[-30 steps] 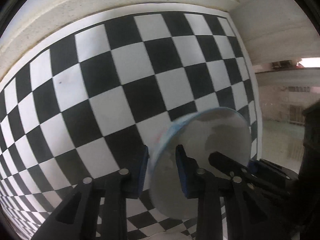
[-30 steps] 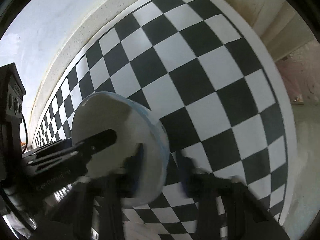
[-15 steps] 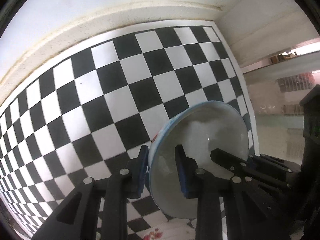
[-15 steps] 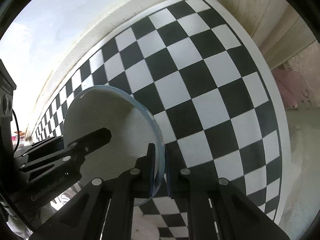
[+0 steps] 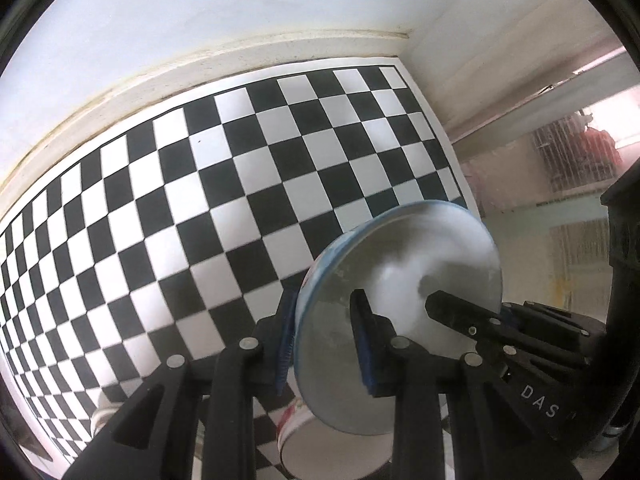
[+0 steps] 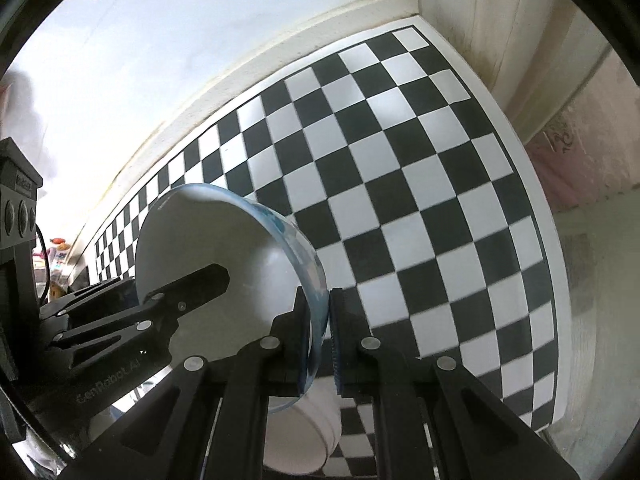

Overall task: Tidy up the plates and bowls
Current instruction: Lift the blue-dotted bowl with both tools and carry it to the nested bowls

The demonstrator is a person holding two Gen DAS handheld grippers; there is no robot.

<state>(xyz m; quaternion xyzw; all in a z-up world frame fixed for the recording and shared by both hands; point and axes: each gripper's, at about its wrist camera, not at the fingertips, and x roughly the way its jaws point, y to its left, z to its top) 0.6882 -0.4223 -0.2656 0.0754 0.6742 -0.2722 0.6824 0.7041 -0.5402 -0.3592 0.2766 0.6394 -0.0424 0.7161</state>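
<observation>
A white bowl with a blue rim (image 5: 404,292) hangs tilted above the checkered surface, gripped from two sides. My left gripper (image 5: 322,332) is shut on its near rim, one pad outside and one inside. My right gripper (image 6: 320,332) is shut on the opposite rim of the same bowl (image 6: 216,248). Each view shows the other gripper reaching into the bowl: the right gripper (image 5: 492,328) and the left gripper (image 6: 168,300). Below the lifted bowl stands a second bowl with red marks on its side (image 5: 320,436), which looks plain white in the right wrist view (image 6: 304,436).
A black-and-white checkered mat (image 5: 248,184) covers the table and runs to a pale wall (image 5: 240,12) at the back. Its right edge (image 6: 548,248) ends at a drop to the floor. A small white object (image 5: 100,416) sits at the lower left.
Both grippers have risen with the blue-rimmed bowl, so the mat looks farther away. The right jaws closed on the rim early on. The bowl below has come into view.
</observation>
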